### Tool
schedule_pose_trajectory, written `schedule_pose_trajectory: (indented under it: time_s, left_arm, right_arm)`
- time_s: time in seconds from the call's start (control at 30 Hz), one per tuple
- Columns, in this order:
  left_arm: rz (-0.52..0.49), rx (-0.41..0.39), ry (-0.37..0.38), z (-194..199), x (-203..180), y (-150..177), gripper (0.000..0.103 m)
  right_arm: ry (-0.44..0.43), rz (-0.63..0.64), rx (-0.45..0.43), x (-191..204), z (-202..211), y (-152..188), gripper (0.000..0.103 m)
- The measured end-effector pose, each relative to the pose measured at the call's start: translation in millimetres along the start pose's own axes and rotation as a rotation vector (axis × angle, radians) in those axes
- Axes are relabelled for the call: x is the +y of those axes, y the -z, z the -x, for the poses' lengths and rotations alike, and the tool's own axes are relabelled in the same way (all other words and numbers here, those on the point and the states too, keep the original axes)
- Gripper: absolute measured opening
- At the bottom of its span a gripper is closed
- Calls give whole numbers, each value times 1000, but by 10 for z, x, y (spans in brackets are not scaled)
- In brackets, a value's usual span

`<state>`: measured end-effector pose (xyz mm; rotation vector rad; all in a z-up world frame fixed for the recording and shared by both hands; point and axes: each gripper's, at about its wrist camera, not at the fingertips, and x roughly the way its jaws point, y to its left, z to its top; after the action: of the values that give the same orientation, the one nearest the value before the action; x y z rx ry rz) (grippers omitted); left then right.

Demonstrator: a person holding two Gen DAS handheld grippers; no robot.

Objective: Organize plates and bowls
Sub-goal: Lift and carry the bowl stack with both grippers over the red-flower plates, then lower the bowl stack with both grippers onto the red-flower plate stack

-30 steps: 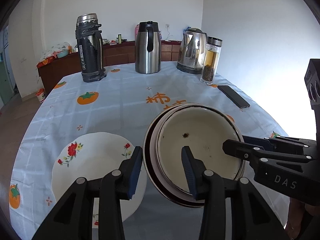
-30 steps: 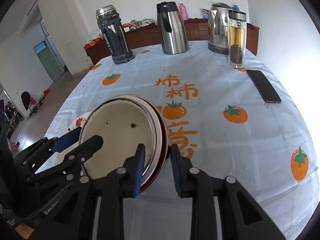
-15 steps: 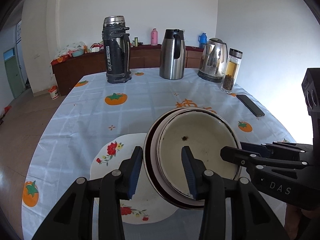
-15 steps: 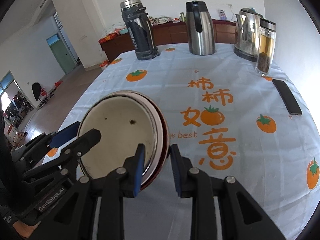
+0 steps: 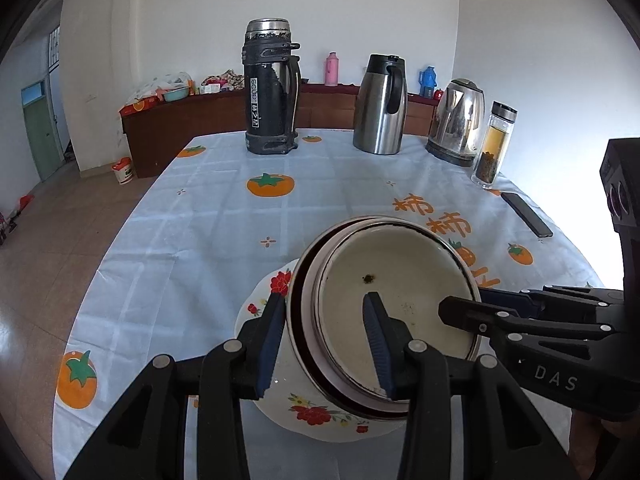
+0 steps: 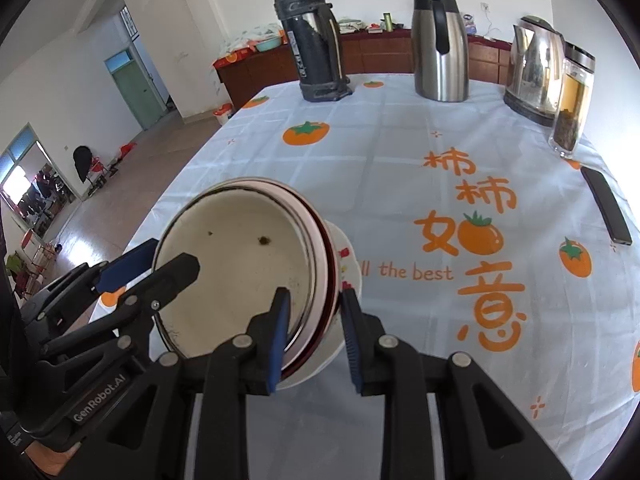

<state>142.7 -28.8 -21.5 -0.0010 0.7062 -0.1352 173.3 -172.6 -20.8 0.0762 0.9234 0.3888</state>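
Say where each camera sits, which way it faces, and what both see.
Left wrist: on the left gripper, looking along its fingers across the table; right gripper enters from the right.
Right wrist: on the right gripper, facing likewise; left gripper enters from the left.
Shared: the stacked bowls both clamp over the floral plate, and the black flask.

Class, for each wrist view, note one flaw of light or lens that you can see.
Left wrist view: fisheye bends the blue persimmon-print tablecloth and the far right side burns out white. Right wrist view: black corners vignette the frame, daylight flares off the steel electric kettle, and the table's right edge washes out.
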Motion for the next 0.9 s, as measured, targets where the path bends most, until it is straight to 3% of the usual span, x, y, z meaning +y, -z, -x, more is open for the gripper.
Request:
schedule_pose_trajectory:
  time_s: [0.9]
  left_arm:
    - [21,43,-10,-189,247,70,43]
  right_arm:
    - [4,18,68,158,-336,-47,26]
